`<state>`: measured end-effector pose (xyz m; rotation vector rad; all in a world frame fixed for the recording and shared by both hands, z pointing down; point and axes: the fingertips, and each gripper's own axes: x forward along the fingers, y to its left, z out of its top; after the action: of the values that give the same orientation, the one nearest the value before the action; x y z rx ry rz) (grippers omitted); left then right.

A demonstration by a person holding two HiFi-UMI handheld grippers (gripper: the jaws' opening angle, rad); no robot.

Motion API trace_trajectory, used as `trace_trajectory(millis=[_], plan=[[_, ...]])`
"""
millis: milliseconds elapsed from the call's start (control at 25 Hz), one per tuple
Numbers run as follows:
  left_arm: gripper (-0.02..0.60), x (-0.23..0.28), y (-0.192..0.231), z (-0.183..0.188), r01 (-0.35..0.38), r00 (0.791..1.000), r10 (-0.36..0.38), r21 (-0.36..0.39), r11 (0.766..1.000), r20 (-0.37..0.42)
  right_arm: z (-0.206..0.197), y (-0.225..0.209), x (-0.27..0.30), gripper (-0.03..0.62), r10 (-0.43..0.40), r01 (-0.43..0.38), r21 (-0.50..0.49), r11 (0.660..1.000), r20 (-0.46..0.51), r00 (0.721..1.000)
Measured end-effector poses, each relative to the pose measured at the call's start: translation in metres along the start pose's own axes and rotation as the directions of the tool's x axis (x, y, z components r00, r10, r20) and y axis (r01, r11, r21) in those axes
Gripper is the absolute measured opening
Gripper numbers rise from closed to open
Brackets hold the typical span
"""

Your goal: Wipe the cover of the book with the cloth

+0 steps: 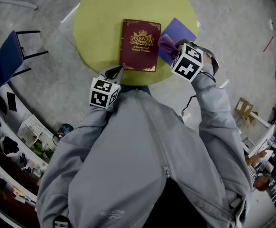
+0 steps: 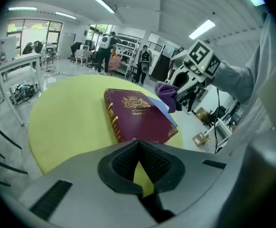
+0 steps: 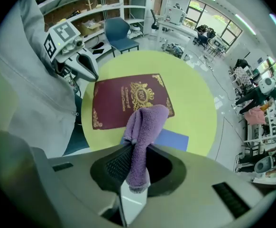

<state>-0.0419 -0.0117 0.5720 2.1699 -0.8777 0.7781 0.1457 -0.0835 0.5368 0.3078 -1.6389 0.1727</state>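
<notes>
A maroon book (image 1: 140, 45) with gold print lies shut on the round yellow-green table (image 1: 100, 23). My right gripper (image 1: 177, 47) is shut on a purple cloth (image 1: 167, 43), which hangs just off the book's right edge, above a blue sheet (image 1: 179, 31). In the right gripper view the cloth (image 3: 142, 132) stands up between the jaws, in front of the book (image 3: 124, 103). My left gripper (image 1: 117, 72) hovers at the book's near left corner. Its pads (image 2: 128, 158) meet with nothing between them, and the book (image 2: 138, 115) lies just ahead.
A blue chair (image 1: 3, 61) stands on the floor left of the table. Cardboard boxes (image 1: 243, 108) sit on the floor to the right. Desks, shelves and several people (image 2: 105, 51) are far behind the table. The table's near edge is at my body.
</notes>
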Motion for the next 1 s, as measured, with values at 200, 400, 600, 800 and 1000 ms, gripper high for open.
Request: trace_trajectory(millis=[200, 400, 600, 800, 1000], plan=[[0.018, 0.004, 0.001, -0.006, 0.002, 1.000, -0.002, -0.005, 1.000, -0.018, 0.046, 0.013, -0.018, 0.083, -0.005, 0.012, -0.075, 0.997, 0.091, 0.996], [0.018, 0.003, 0.001, -0.006, 0.003, 1.000, -0.003, -0.015, 1.000, -0.009, 0.090, 0.032, -0.025, 0.083, 0.018, 0.007, -0.158, 0.987, 0.159, 0.987], [0.018, 0.003, 0.001, -0.006, 0.001, 1.000, -0.001, -0.016, 1.000, -0.004, 0.125, 0.049, -0.021, 0.083, 0.059, -0.015, -0.227, 0.974, 0.191, 0.980], [0.017, 0.003, 0.003, -0.007, 0.001, 1.000, -0.001, -0.023, 1.000, -0.002, 0.151, 0.061, -0.013, 0.083, 0.094, -0.036, -0.275, 0.961, 0.202, 0.975], [0.017, 0.003, 0.004, -0.006, -0.002, 1.000, 0.002, -0.031, 1.000, 0.001, 0.167, 0.069, -0.006, 0.083, 0.125, -0.057, -0.318, 0.946, 0.197, 0.972]])
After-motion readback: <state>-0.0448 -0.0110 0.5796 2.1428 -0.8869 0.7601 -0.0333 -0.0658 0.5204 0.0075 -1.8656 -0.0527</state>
